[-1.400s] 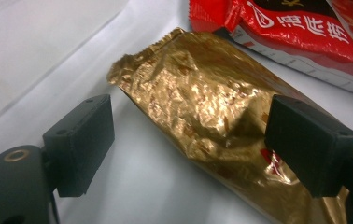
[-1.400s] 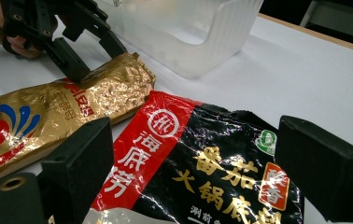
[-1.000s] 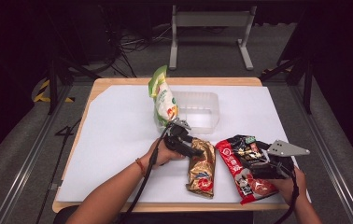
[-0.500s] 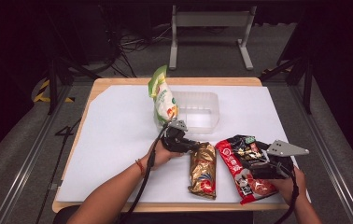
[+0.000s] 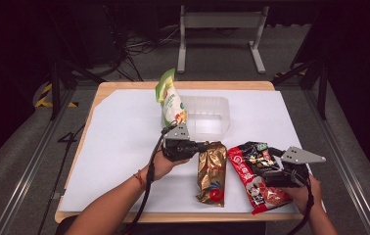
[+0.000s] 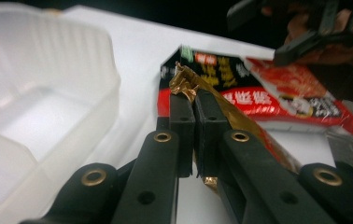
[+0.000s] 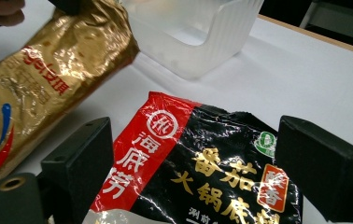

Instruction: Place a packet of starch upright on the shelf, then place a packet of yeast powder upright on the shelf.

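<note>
A gold foil packet (image 5: 211, 174) lies lengthwise on the white sheet, its top end raised. My left gripper (image 5: 193, 147) is shut on that crumpled top edge (image 6: 186, 84); the jaws have just been closing with the foil between them, and the pads (image 6: 182, 122) now meet on it. To the right lies a red and black packet (image 5: 256, 171). My right gripper (image 5: 265, 169) stands open over it, one jaw on each side of the packet (image 7: 165, 135) without pressing it. The gold packet (image 7: 48, 70) is at the left of the right gripper view.
A clear plastic tub (image 5: 222, 105) stands at mid-table just beyond the left gripper. A green and white snack bag (image 5: 171, 100) stands upright against its left wall. The white sheet (image 5: 119, 137) lies bare to the left. The wooden table edge (image 5: 183, 218) runs along the front.
My left gripper's jaws have shut on the gold packet's top edge and the hand has risen a little, lifting that end. The right gripper and the red and black packet have stayed put.
</note>
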{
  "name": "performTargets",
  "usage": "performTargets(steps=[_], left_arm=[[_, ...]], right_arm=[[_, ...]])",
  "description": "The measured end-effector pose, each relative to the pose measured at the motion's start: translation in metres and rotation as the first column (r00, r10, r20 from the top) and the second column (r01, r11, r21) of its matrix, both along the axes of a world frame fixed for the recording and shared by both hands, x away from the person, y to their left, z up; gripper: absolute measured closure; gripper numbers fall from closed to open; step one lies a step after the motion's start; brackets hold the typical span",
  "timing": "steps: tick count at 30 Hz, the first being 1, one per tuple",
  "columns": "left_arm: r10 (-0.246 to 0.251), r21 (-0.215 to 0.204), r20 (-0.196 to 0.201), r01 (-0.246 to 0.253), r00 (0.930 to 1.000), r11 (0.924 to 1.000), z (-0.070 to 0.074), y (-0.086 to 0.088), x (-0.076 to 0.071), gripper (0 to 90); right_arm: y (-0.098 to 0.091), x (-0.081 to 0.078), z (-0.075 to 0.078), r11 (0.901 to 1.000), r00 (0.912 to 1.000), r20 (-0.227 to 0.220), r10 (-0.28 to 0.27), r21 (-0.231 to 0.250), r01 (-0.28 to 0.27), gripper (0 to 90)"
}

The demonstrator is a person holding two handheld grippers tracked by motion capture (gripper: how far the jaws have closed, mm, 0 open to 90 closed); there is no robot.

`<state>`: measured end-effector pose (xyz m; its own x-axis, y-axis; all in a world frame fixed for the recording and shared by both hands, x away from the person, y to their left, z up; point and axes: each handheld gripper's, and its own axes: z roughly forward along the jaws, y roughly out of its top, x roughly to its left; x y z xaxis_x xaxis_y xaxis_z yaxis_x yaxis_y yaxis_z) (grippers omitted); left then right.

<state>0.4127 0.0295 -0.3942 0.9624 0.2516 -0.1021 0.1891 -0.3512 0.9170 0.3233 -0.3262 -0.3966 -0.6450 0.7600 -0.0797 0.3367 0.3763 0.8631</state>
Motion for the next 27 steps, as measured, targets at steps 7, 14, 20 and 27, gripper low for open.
performTargets(steps=[7, 14, 20, 27], left_arm=[[-0.001, -0.057, 0.06, 0.005, 0.9982, 0.9983, 0.02, 0.012, -0.011, 88.5], [0.033, -0.101, 0.113, -0.022, 0.9931, 0.9947, 0.036, 0.026, -0.018, 88.9], [0.086, -0.15, 0.138, -0.065, 0.9868, 0.9865, 0.05, 0.04, -0.019, 89.0], [0.156, -0.213, 0.156, -0.121, 0.9754, 0.9695, 0.063, 0.06, -0.014, 89.5]], right_arm=[[-0.001, 0.0, 0.0, 0.9999, 1.0, 0.001, -0.008, 0.009, 0.008, 12.3], [-0.001, 0.0, 0.001, 0.9998, 0.9999, 0.007, -0.014, 0.011, 0.014, 12.4], [0.0, -0.001, 0.002, 0.9999, 0.9999, 0.014, -0.01, 0.006, 0.009, 12.5], [0.0, 0.001, 0.001, 0.9999, 0.9999, 0.006, -0.009, 0.011, 0.009, 12.5]])
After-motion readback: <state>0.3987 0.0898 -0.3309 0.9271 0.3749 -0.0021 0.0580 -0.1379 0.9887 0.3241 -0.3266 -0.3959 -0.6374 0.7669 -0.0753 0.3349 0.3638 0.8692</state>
